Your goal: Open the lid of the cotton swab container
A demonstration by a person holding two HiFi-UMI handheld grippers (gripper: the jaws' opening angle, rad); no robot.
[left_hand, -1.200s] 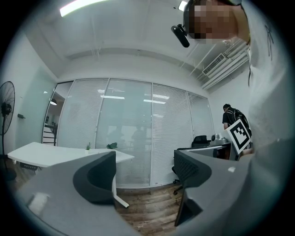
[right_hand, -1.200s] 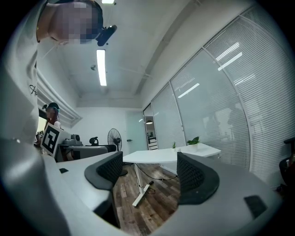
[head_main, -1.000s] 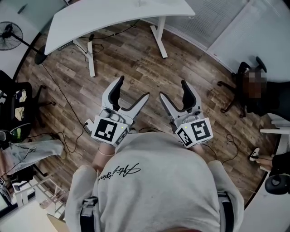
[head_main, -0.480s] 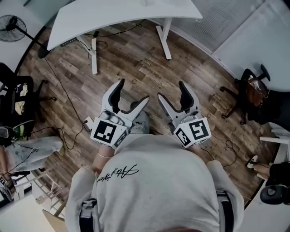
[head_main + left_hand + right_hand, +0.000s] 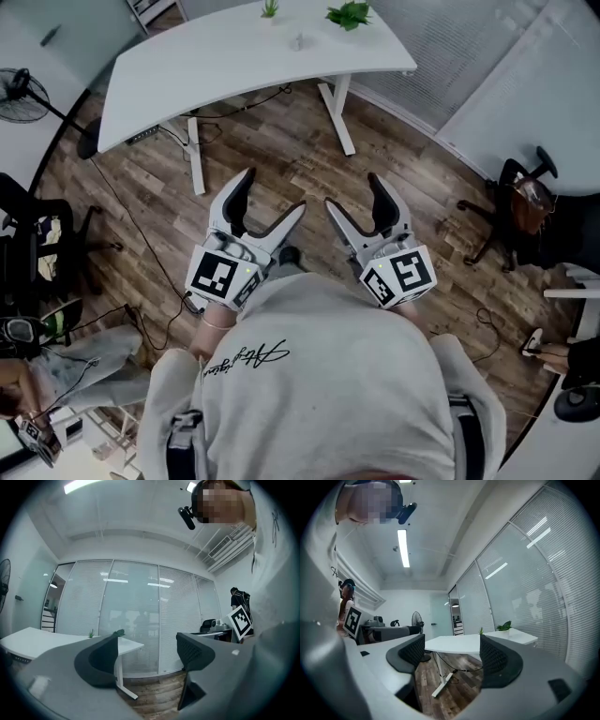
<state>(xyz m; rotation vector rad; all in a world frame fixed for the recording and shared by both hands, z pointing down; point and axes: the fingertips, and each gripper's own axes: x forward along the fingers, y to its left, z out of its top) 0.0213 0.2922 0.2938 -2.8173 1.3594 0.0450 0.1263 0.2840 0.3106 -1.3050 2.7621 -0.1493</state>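
The person [image 5: 319,375] is standing on the wood-plank floor [image 5: 281,141], well apart from the white desk [image 5: 216,56], and is holding both grippers out in front of the torso. The left gripper [image 5: 275,189] is showing its jaws spread wide and grasping nothing; in the left gripper view only floor and a desk leg are showing between them. The right gripper [image 5: 352,189] is likewise released, jaws apart and empty. The two grippers are sitting side by side, near each other but not touching. On the desk, two small potted plants [image 5: 350,14] are standing toward the far edge. A small pale object [image 5: 297,40] is standing near them, too small to confirm as the cotton swab container. Both grippers are hanging well apart from it.
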